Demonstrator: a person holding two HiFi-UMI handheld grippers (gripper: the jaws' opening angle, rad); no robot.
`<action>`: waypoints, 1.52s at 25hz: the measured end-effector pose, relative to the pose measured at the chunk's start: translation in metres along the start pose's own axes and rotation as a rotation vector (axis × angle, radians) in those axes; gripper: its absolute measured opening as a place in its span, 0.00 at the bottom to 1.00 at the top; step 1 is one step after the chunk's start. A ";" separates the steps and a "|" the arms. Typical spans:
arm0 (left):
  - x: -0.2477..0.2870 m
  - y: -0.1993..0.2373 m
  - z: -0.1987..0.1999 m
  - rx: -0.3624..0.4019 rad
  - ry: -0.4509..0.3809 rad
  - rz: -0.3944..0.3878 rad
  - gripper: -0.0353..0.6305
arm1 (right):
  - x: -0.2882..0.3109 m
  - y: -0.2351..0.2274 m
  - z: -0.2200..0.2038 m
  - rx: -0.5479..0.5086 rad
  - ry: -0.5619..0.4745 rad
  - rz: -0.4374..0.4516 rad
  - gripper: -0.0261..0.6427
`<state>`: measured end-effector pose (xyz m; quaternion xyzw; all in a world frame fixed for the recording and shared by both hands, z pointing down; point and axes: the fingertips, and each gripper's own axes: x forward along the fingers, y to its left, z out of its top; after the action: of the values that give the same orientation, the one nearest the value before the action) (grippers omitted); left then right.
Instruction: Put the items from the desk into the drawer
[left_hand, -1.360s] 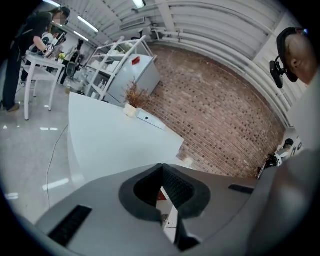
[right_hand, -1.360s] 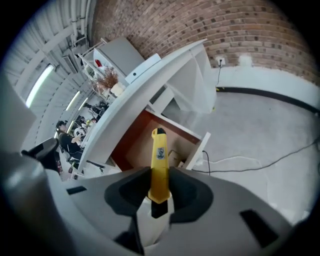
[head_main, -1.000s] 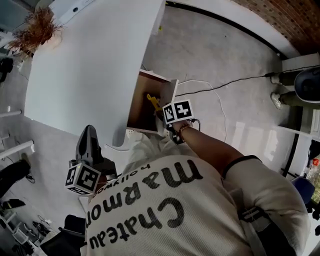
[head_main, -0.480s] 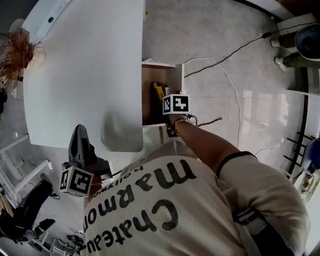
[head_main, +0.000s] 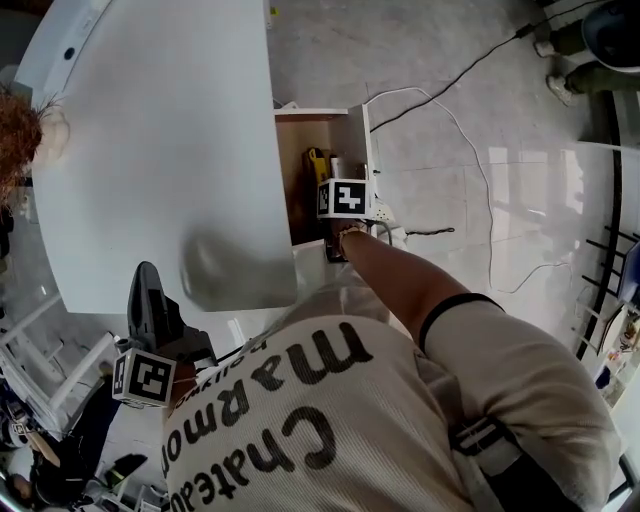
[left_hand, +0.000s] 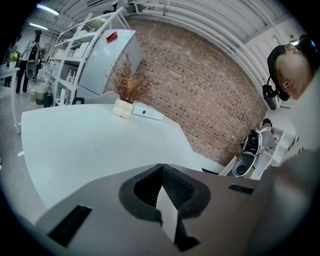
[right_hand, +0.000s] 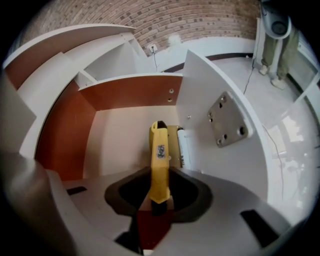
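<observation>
Clamping yellow cutter (right_hand: 159, 160), right claw (right_hand: 159, 202) hangs clear of drawer walls (right_hand: 125, 92).

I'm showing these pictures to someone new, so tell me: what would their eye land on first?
Most likely the yellow utility knife, clamped between the fingers of the right gripper and pointing down into the open drawer, whose brown wooden walls stand out at the side of the white desk. After that, the dried plant in its white pot at the desk's far end, seen in the left gripper view.
</observation>
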<state>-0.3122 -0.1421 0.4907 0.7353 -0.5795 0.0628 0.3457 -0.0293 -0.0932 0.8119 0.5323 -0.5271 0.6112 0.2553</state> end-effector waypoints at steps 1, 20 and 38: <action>0.000 0.000 0.000 0.003 0.001 0.001 0.06 | 0.002 -0.001 -0.002 0.000 0.009 -0.003 0.22; -0.006 -0.001 -0.006 -0.035 -0.032 0.042 0.06 | 0.016 -0.008 -0.014 -0.007 0.168 -0.001 0.28; -0.024 -0.099 -0.003 -0.199 -0.277 0.122 0.06 | -0.180 0.077 0.122 -0.266 -0.116 0.358 0.04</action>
<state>-0.2298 -0.1124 0.4380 0.6626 -0.6684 -0.0759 0.3293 0.0048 -0.1846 0.6024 0.4261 -0.7028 0.5404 0.1801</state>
